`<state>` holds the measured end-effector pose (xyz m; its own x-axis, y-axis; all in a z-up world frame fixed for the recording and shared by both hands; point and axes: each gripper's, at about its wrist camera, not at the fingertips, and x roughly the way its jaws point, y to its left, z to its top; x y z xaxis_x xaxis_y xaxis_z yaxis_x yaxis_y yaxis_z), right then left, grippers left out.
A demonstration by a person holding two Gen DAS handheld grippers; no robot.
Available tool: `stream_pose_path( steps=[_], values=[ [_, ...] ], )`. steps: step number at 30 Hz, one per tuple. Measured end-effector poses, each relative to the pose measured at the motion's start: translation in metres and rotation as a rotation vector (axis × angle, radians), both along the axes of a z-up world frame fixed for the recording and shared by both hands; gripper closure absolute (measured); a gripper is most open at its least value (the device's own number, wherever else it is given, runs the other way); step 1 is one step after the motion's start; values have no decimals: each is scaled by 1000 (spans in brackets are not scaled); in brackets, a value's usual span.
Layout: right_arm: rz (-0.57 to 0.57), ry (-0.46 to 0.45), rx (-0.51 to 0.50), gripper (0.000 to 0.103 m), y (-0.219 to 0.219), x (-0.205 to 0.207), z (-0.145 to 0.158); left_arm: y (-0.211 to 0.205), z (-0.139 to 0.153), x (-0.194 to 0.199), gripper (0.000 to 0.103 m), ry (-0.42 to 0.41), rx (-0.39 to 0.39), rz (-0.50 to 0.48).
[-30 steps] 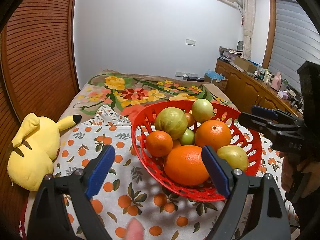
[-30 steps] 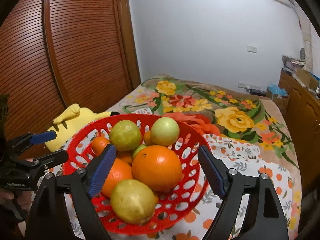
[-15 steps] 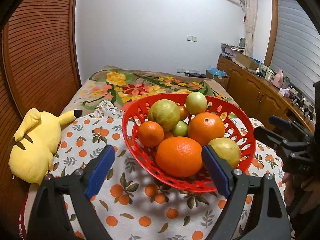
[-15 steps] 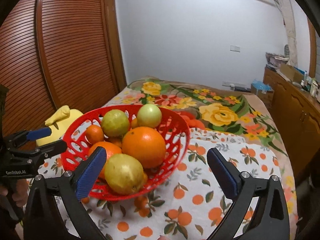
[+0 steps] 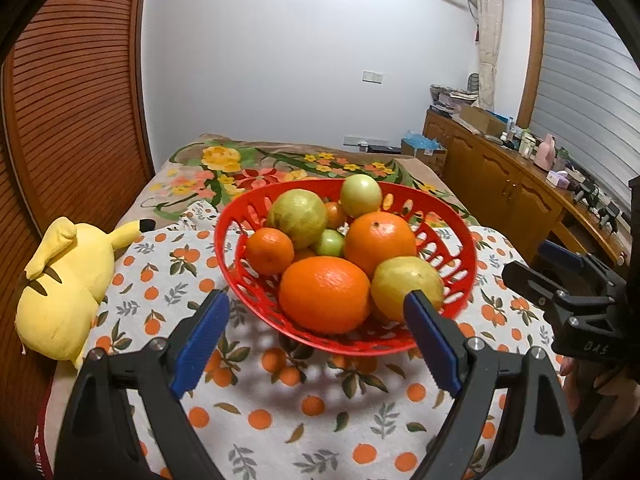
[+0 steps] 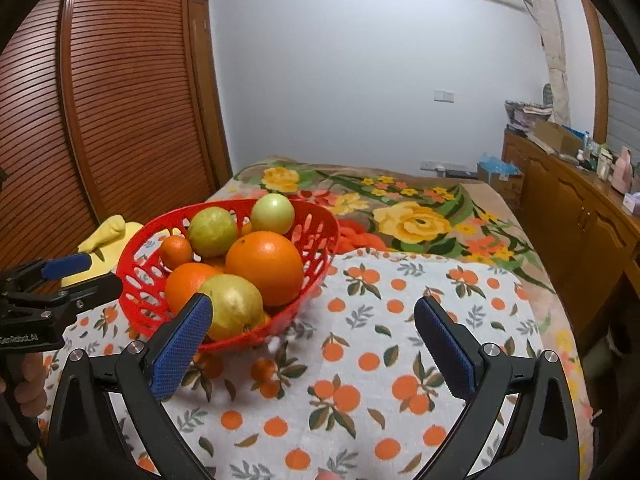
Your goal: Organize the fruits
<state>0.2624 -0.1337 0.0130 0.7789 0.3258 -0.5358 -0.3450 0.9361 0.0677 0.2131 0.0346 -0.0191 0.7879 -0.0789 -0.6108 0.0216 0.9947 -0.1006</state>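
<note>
Basket (image 6: 132, 248) left of empty right tool (image 6: 314, 330).

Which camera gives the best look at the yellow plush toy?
The left wrist view: the yellow plush toy lies in full sight beside the red basket. In the right wrist view only a small part shows behind the basket.

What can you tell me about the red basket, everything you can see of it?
The red basket looks like glossy moulded plastic, a round shallow bowl with flaring walls pierced by rows of oval slots. It stands upright on the orange-print cloth and casts a dotted shadow toward the camera. It is heaped with round orange and yellow-green fruit that rises above the rim. Neither claw touches it; a yellow plush toy lies apart on its left.
</note>
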Motion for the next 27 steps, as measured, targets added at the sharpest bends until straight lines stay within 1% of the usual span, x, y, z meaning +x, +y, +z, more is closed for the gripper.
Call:
stream_pose_path(
  steps=[7, 11, 20, 24, 27],
  values=[
    [-31, -7, 9, 1, -14, -21, 0, -14, 1, -19, 14, 2, -4, -24],
    [-44, -23, 18, 1, -22, -36, 4, -22, 5, -34, 14, -15, 2, -29],
    [-63, -91, 39, 0, -33, -76, 28, -33, 28, -74, 14, -82, 40, -33],
    [-55, -132, 36, 0, -32, -95, 40, -36, 34, -89, 14, -93, 70, -29],
    [-53, -145, 41, 0, -30, -104, 45, -35, 36, -97, 14, -91, 64, -29]
  ],
)
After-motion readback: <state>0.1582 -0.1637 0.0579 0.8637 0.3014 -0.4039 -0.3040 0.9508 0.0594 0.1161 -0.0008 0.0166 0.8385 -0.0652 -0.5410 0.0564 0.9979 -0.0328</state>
